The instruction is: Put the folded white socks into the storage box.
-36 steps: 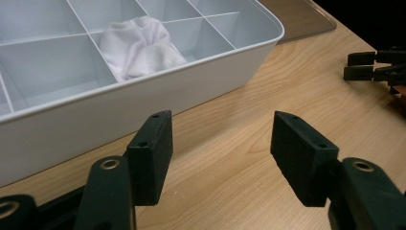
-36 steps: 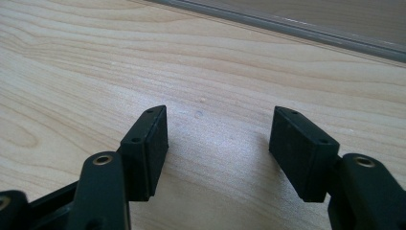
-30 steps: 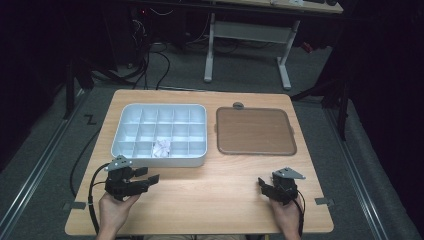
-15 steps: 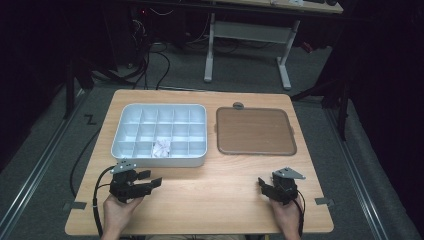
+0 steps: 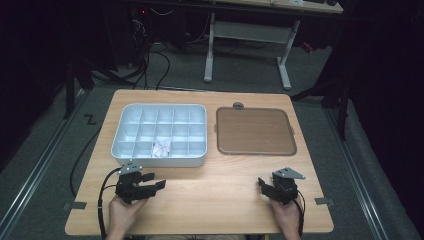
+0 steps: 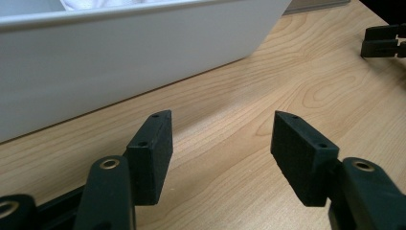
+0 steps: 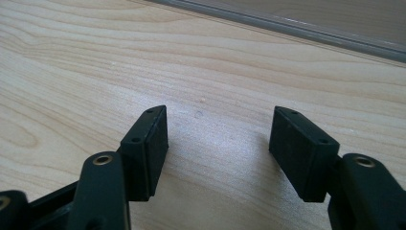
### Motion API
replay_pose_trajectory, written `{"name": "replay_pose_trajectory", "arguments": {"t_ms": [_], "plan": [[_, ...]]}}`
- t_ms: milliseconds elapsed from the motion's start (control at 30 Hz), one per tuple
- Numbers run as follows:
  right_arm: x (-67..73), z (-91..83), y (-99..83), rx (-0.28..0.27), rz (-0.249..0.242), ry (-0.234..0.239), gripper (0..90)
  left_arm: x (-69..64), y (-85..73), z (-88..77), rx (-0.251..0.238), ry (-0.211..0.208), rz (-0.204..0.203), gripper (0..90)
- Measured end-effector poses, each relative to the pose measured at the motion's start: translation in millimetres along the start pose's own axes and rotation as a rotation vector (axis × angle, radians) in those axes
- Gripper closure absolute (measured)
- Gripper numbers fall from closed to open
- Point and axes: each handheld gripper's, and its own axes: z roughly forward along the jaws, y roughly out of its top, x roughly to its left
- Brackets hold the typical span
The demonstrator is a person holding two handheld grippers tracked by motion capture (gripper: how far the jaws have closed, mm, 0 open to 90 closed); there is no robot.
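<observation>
My left gripper (image 5: 160,183) rests low over the wooden table (image 5: 215,200), just in front of the white compartment tray (image 5: 131,151). Its jaws stand open with nothing between them. In the left gripper view this gripper (image 6: 220,139) faces the tray's white outer wall (image 6: 119,62). A crumpled white piece (image 5: 161,147) lies in one front compartment of the tray. Near the front right of the table, my right gripper (image 5: 261,184) is open and empty. In the right gripper view that gripper (image 7: 218,139) hangs over bare wood.
A flat brown tray (image 5: 255,131) lies right of the white one, and its grey rim (image 7: 311,24) runs ahead of the right gripper. A small grey knob (image 5: 238,105) sits behind the brown tray. The right gripper's black jaws (image 6: 383,40) show far off in the left gripper view.
My left gripper has sunk a little and drawn slightly toward the near edge of the table. The right gripper has stayed still.
</observation>
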Motion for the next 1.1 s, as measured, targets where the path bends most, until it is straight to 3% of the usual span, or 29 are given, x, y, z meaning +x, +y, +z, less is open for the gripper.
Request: {"name": "replay_pose_trajectory", "arguments": {"t_ms": [533,1100], "plan": [[0.0,0.0,0.0,0.0,0.0,0.0,39.1,4.9,-15.0,14.8,0.013,0.042,0.039,40.4],[0.0,0.0,0.0,0.0,0.0,0.0,39.1,12.9,-24.6,28.6,-0.03,0.1,0.088,40.0]]}}
